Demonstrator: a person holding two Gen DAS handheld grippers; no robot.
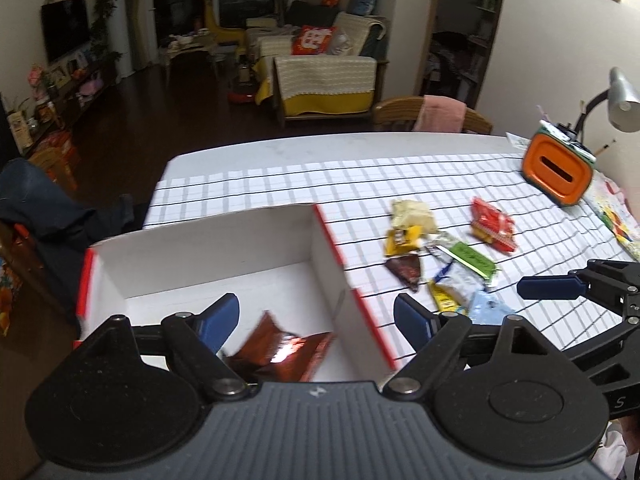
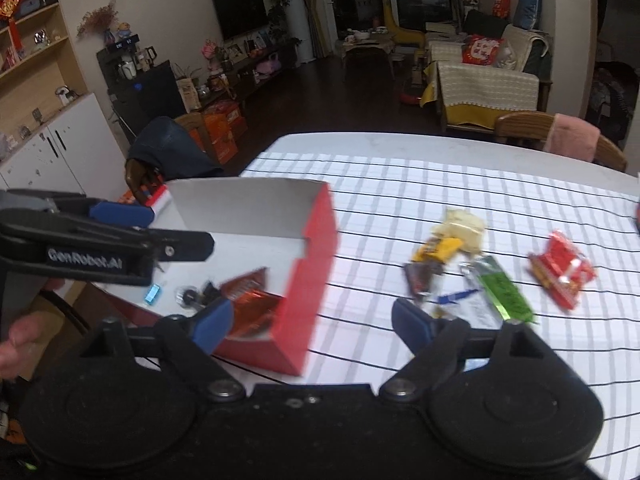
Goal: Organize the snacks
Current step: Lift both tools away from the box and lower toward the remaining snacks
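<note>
Both grippers hung with their jaws apart and nothing between them: the left gripper [image 1: 316,318] over the near right corner of the red-and-white box [image 1: 224,248], the right gripper [image 2: 312,320] just beside the box's red wall. A shiny red-brown snack packet [image 1: 280,352] lay in the box's near end. The other snacks [image 1: 444,264] lay scattered on the checked table [image 1: 320,176] at about two o'clock from the box, with a red packet [image 1: 492,226] a little apart from the rest.

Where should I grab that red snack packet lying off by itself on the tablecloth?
Probably across its narrow width, coming straight down from above. The red packet lies flat on the tablecloth, apart from the other snacks, so both long edges are free for the fingers.
</note>
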